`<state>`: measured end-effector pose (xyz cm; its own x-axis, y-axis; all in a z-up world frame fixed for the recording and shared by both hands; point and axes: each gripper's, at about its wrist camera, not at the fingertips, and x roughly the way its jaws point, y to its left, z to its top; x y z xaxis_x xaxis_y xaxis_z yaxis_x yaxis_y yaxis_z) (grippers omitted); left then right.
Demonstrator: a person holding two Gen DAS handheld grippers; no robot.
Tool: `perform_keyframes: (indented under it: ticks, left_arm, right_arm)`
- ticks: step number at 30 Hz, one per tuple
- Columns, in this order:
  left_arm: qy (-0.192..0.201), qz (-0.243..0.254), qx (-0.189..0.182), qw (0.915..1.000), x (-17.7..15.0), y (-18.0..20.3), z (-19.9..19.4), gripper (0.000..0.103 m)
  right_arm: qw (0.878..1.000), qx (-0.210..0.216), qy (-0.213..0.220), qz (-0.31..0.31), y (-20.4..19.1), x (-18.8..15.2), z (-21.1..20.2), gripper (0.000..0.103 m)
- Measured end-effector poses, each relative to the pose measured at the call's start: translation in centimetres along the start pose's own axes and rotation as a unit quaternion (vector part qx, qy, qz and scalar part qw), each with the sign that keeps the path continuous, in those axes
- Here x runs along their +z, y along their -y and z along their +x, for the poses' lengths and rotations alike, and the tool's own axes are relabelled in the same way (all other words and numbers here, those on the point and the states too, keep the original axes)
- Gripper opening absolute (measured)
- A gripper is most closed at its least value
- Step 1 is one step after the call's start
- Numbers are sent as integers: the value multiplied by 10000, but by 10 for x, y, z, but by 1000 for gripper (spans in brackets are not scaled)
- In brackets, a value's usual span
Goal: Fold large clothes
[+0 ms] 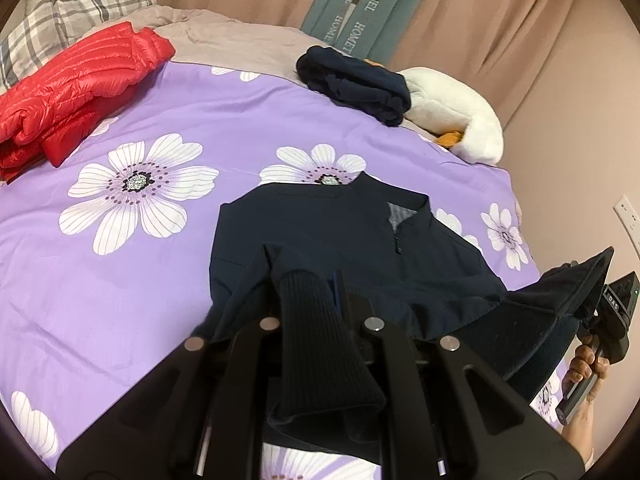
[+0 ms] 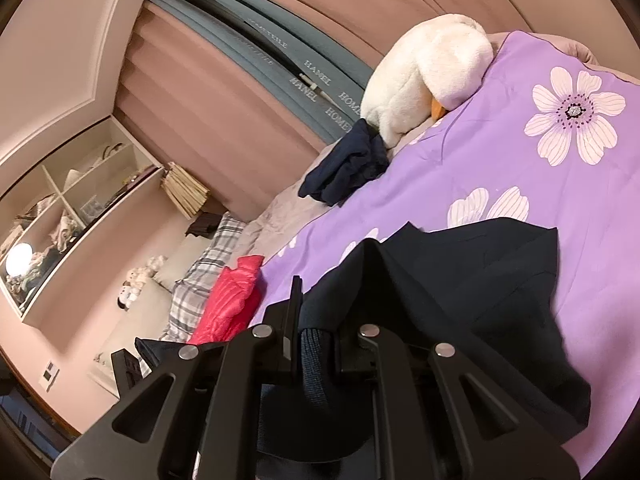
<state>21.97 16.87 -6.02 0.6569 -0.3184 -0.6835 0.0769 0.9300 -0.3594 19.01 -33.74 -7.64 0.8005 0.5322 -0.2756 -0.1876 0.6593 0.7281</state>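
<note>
Two garments done: a folded red quilted down jacket [image 1: 72, 92] lies at the far left from the navy jacket; a folded dark navy cloth bundle [image 1: 352, 84] lies at the far side, touching the white plush duck toy [image 1: 452, 120].
Garment in work: a large dark navy zip-collar jacket [image 1: 320, 232] lies face up on the purple bedcover with white flowers [image 1: 120, 280], collar toward the far side, zip closed as far as I can see.
Left gripper: the black two-finger left gripper [image 1: 320, 300] is closed narrow on the ribbed navy sleeve cuff [image 1: 316, 344], which hangs back over the tool; the sleeve is lifted over the jacket's body.
Right gripper: the black two-finger right gripper [image 2: 316, 344] is closed narrow on a ribbed navy edge [image 2: 316, 364] of the jacket, at the jacket's right side; cuff or hem, I cannot tell. A person's hand [image 1: 588, 360] carries this tool.
Progress: I judge about the middle. Two pieces look finished; the third is spread out but not yet folded.
Step in hand: it seems the sleeves are being brought in over the body.
What is left: lay both sleeves flat, fold the body to a compact shape, put it near the other two.
Risk: the lifted cloth may drag the body and wrinkle it.
</note>
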Motion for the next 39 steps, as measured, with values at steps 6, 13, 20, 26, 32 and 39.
perform_keyframes:
  ticks: [6,13,20,26,32,39]
  left_arm:
    - [-72,-238,159,9996,15,-15,26,10]
    - [-445,-456,301,9975,25,-27,73,10]
    - [-673,-639,412,9948,60,-27,108,11]
    - [-893,-572,768,9914,77,-21,146,11]
    - [-1065,-509,1016,9878,93,-18,179,12]
    - [-1238,-521,1219,9834,100,-17,212,14]
  right_arm:
    - [9996,-260,70,104,23,8,13,12]
    - [9969,-786,-47,75,48,9,32,12]
    - [9945,-1043,-34,-42,52,27,56,12]
    - [9908,-1346,-101,51,67,40,83,12]
    - [9879,-1529,-150,200,82,49,106,12]
    - [9830,-1773,-289,370,102,54,126,12]
